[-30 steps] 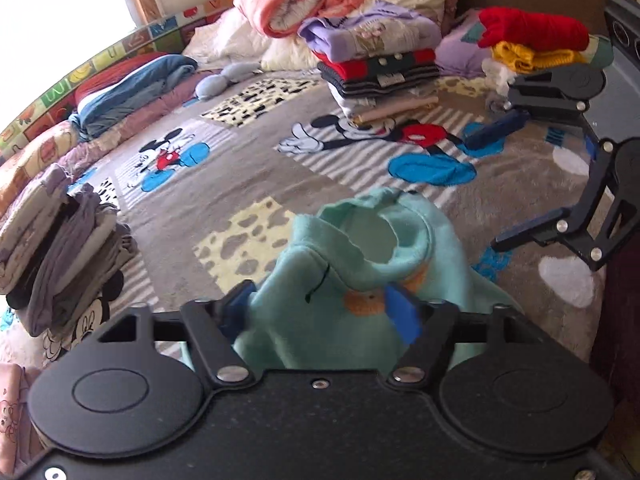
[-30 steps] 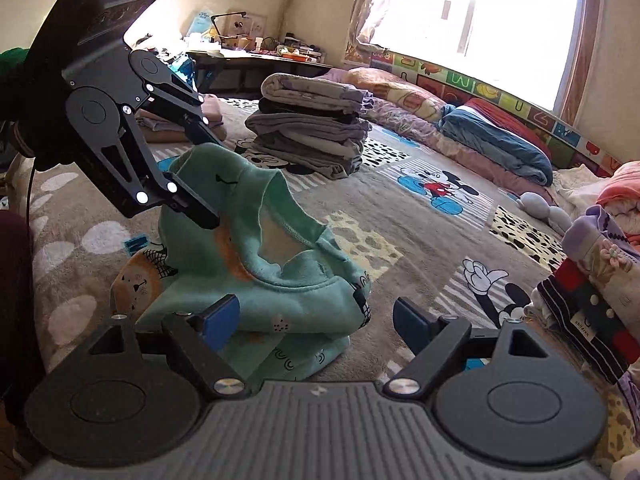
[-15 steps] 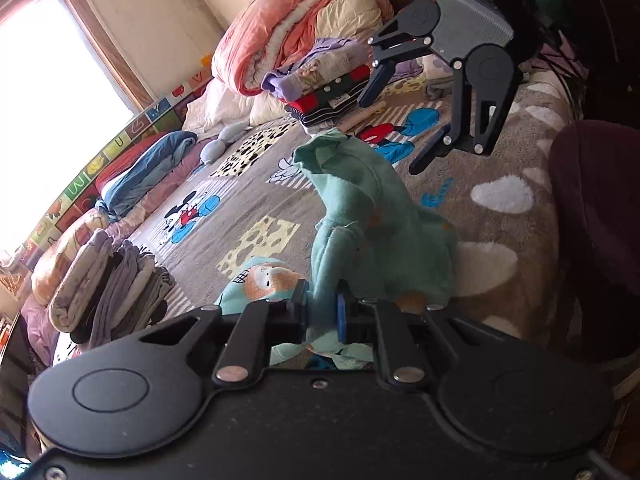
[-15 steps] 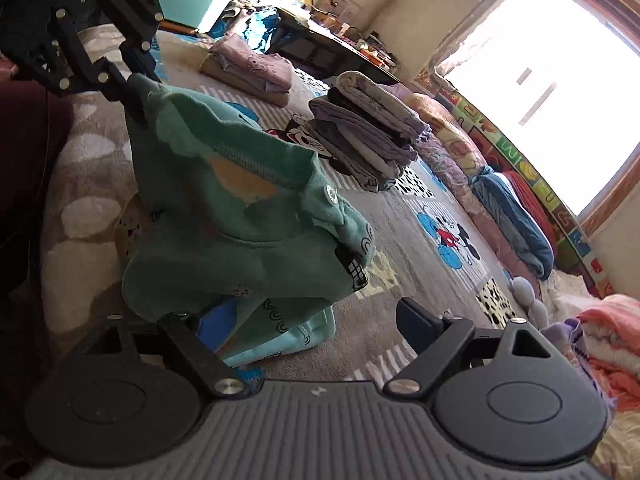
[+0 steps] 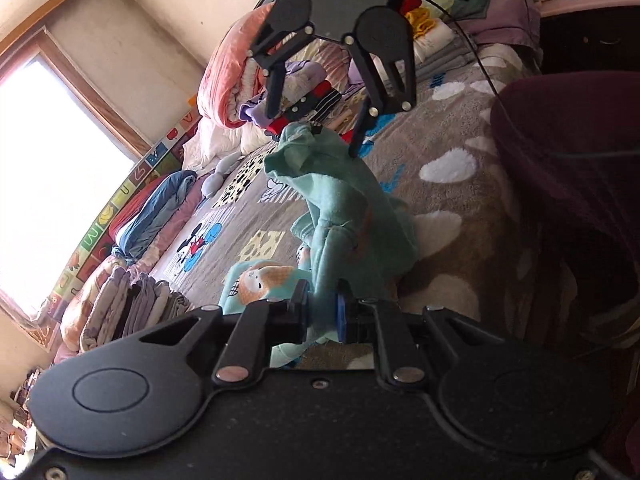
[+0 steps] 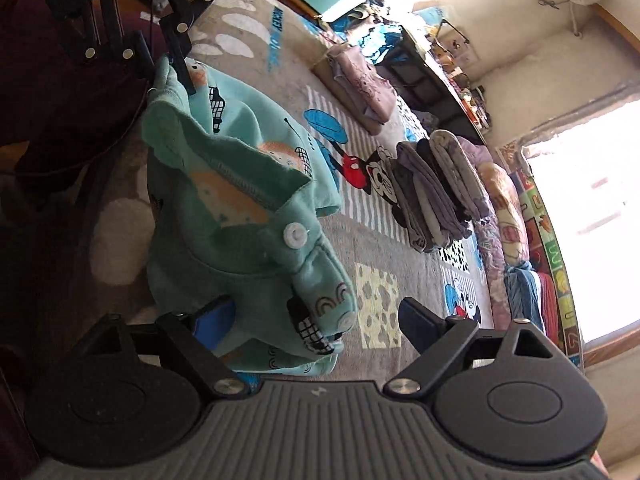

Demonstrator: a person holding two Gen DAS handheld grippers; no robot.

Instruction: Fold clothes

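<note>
item: teal garment (image 5: 352, 216), lifted off bed (image 5: 460, 200). left claw (image 5: 322, 314) clamps it; right claw (image 6: 316, 316) gapes wide (hem between). step: gathering; next, right closes.

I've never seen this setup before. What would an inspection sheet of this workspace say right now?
Surface: grey Mickey Mouse blanket covering a bed.
Job's things: teal child's garment, bunched and lifted, partly resting on the blanket.
Clutter: grey folded stack; colourful folded stack; pink quilt; blue bundle.
Grippers: left gripper shut on the garment; right gripper open, with the garment between its fingers.
Cables: thin black cable behind the right gripper.
Surroundings: bright window; cluttered desk.
</note>
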